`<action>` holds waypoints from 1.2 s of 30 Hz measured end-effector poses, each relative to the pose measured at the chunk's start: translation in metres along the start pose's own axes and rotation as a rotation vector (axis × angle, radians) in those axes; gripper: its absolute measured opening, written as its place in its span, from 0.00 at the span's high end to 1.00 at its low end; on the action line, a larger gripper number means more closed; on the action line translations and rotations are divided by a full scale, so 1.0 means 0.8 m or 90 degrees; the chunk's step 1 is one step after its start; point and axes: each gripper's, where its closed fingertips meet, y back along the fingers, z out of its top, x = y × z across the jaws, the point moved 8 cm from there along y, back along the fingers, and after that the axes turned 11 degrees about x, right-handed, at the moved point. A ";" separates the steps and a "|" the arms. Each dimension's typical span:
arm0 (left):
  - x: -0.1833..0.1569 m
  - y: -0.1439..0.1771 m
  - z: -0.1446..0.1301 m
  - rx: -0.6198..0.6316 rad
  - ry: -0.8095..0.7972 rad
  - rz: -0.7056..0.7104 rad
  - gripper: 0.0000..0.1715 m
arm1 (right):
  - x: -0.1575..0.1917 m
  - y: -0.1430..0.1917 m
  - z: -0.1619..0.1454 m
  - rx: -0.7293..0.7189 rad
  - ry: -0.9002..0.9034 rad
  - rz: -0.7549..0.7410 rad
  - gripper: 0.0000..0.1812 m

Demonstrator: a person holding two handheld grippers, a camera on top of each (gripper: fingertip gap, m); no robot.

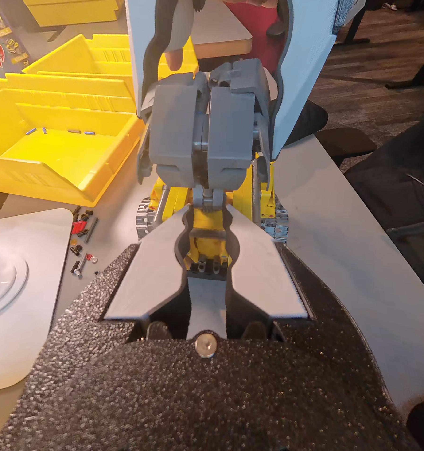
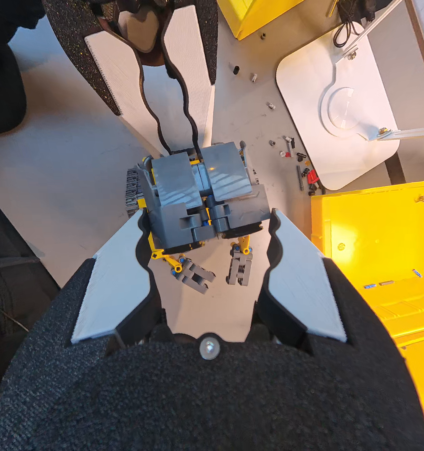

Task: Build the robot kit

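Note:
A brick-built robot model stands on the grey table, with a grey two-lobed head, a yellow body and grey tracks. My left gripper is shut on the yellow body just below the neck, from behind. In the right wrist view the left gripper reaches in behind the head. My right gripper is open, its fingers on either side of the head. The left finger touches the head's side and the right one stands a little apart. The model's two grey hands hang in front.
Yellow bins holding a few small pins stand to the left of the model. Loose small parts lie beside a white plate with a clear dome. The table edge and dark chairs are on the right. The grippers' ends are close to 5 centimetres from one another.

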 end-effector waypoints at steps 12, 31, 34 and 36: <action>0.002 -0.003 -0.005 -0.015 -0.006 -0.008 0.87 | -0.004 -0.002 0.000 -0.057 -0.025 0.027 0.45; 0.006 -0.009 -0.009 -0.011 -0.019 0.017 1.00 | 0.007 -0.001 -0.094 -0.326 -0.044 0.060 0.46; 0.012 0.000 -0.008 -0.018 -0.014 0.044 0.98 | 0.003 -0.010 -0.121 -0.353 -0.043 0.043 0.45; 0.014 0.014 -0.005 -0.033 0.001 0.048 0.92 | -0.001 -0.030 -0.140 -0.341 -0.032 0.015 0.45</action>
